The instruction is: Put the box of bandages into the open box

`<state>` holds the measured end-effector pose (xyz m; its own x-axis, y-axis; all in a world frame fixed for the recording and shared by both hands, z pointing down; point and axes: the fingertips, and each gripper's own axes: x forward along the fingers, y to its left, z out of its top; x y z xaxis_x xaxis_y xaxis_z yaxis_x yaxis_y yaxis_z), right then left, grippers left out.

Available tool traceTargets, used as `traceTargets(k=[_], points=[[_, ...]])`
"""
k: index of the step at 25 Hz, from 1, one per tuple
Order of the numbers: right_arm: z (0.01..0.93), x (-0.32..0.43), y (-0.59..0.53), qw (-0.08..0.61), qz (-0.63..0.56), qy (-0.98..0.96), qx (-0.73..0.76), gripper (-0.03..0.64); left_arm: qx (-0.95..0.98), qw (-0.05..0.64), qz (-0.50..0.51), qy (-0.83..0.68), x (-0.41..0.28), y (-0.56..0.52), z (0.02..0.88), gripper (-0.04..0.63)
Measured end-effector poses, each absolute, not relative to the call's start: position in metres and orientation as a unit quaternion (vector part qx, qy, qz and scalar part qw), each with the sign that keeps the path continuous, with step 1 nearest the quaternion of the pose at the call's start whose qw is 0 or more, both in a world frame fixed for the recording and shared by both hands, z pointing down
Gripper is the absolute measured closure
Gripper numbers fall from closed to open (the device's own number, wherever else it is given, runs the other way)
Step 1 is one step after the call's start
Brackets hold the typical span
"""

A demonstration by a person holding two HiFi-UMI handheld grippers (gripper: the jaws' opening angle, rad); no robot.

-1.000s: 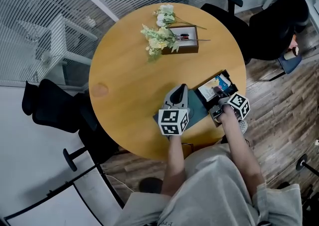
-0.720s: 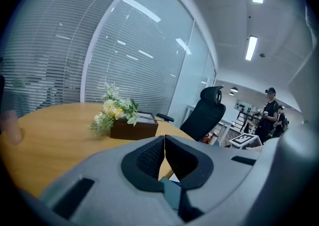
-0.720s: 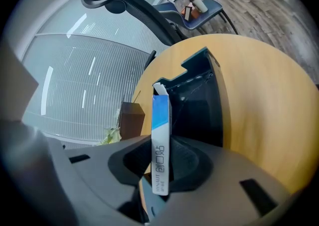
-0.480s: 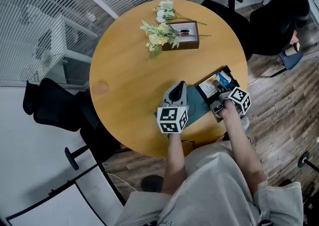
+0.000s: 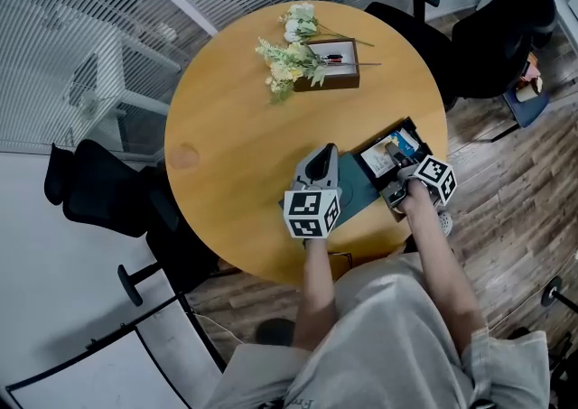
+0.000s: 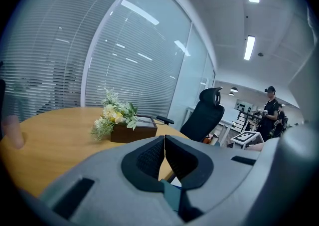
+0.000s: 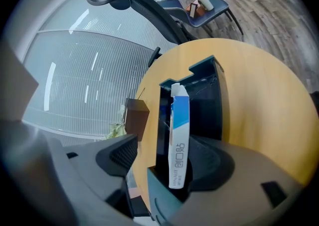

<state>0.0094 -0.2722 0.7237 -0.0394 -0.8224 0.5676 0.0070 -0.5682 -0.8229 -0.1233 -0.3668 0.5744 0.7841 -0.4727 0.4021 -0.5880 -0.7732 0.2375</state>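
Note:
The white and blue box of bandages [image 7: 179, 135] stands on edge inside the dark open box [image 7: 204, 70], which lies at the table's near right edge [image 5: 414, 130]. My right gripper [image 7: 174, 152] straddles the bandage box [image 5: 388, 156]. Its jaws have just been opening: the left pad is well clear and the box leans by the right pad, so the gripper is open. My left gripper [image 5: 323, 156] is shut, tips together [image 6: 164, 142], resting on the teal lid [image 5: 357, 195] beside the open box.
A brown wooden box [image 5: 334, 69] with a bunch of flowers [image 5: 289, 64] sits at the far side of the round table [image 5: 226, 145]. Black office chairs [image 5: 424, 28] stand around it. A person [image 6: 269, 115] stands far off in the room.
In the head view both grippers stay where they were. The bandage box lies in the open box as before.

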Motion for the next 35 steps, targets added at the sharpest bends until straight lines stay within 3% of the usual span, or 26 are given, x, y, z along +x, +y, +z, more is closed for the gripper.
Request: traceTargets(k=[35], points=[[0.718,0.004,-0.26,0.338,-0.645,0.332,-0.599,0.319,0.928,0.166,0.155,-0.296,-0.129,-0.355,0.557,0.584]])
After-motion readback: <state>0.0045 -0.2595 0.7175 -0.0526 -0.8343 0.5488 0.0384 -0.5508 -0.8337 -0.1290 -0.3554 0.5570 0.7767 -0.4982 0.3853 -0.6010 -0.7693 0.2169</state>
